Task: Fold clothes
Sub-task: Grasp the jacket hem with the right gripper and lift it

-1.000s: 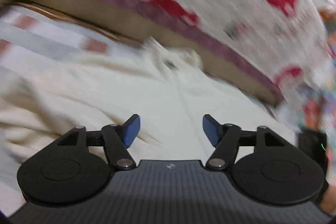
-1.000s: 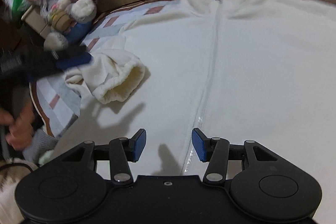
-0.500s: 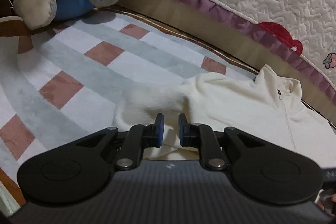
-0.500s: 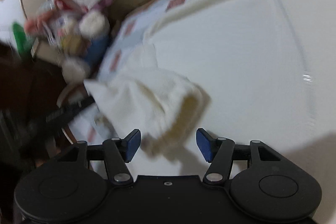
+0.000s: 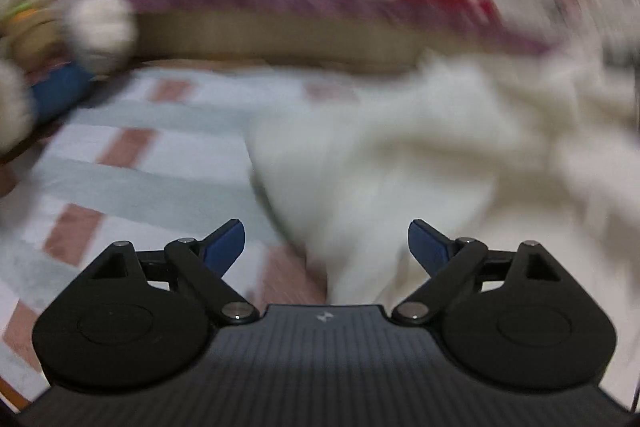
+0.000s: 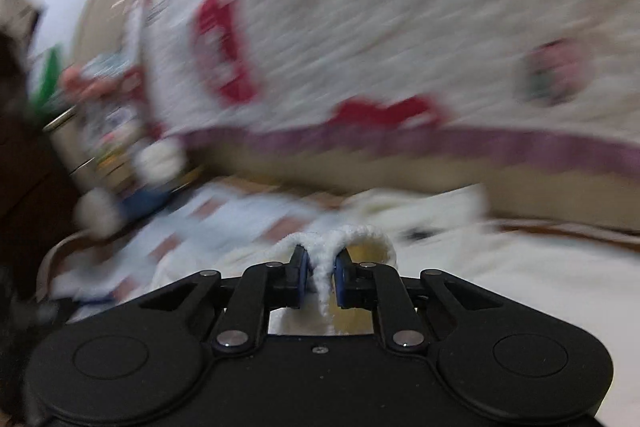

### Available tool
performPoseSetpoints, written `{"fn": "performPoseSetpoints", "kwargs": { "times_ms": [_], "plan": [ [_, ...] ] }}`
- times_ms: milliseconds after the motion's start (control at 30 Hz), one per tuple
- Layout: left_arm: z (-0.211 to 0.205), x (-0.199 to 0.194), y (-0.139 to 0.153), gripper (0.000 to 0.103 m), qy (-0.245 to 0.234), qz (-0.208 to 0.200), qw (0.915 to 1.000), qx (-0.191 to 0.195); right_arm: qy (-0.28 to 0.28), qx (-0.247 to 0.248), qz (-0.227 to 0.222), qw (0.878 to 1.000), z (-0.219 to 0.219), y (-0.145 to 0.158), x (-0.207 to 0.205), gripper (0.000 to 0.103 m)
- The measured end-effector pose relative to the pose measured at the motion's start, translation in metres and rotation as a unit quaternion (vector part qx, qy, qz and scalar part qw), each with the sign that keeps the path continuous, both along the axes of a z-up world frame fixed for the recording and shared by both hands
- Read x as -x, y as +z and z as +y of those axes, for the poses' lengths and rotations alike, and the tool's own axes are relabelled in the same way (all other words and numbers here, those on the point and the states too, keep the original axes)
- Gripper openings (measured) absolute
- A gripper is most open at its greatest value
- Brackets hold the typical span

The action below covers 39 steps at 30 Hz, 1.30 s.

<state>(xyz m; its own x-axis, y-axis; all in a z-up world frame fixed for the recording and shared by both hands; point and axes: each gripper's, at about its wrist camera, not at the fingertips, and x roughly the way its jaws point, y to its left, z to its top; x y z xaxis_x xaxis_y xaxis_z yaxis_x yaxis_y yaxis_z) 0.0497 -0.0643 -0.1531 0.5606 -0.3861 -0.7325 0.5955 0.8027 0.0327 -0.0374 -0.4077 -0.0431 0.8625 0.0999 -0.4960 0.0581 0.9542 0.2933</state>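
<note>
Right gripper point(image 6: 321, 277) pinched tight on the fuzzy cuff point(image 6: 340, 239) of the cream fleece jacket point(image 5: 400, 155) — cloth bunched between the blue pads. Left gripper point(image 5: 326, 247) spread wide, holding nothing, above the jacket's edge on the checked bedspread point(image 5: 132, 171). Blurred beyond: plush toy point(image 5: 52, 39) at the bedspread's far left corner, quilt point(image 6: 380, 27) along its far edge.

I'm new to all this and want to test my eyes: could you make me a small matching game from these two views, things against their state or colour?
Things:
1. left gripper
2. right gripper
3. quilt border
4. fleece jacket

States or colours:
a. purple
b. cream white
c. jaws wide apart, nothing between
d. pinching a fleece cuff

Pairs: 1-c, 2-d, 3-a, 4-b
</note>
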Motion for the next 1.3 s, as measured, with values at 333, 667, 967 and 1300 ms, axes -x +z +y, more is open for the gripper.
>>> {"fn": "performPoseSetpoints", "kwargs": {
  "times_ms": [333,667,967,1300],
  "plan": [
    [-0.017,0.007,-0.016,0.089,-0.022,0.017,0.9992,-0.029,-0.108,0.021,0.121,0.987,-0.061,-0.099,0.053,0.018],
    [-0.066,0.046,-0.026,0.089,-0.158,-0.007,0.9861,-0.052,-0.091,0.031,0.104,0.99,-0.061,-0.088,0.044,0.019],
    [-0.044,0.035,-0.025,0.016,-0.054,-0.005,0.993,-0.105,-0.067,-0.037,0.087,0.993,-0.057,-0.055,0.05,0.017],
    [0.077,0.012,-0.013,0.007,0.129,0.074,0.9882,-0.036,0.021,-0.072,0.226,0.971,-0.015,-0.05,0.038,0.017]
  ]
}}
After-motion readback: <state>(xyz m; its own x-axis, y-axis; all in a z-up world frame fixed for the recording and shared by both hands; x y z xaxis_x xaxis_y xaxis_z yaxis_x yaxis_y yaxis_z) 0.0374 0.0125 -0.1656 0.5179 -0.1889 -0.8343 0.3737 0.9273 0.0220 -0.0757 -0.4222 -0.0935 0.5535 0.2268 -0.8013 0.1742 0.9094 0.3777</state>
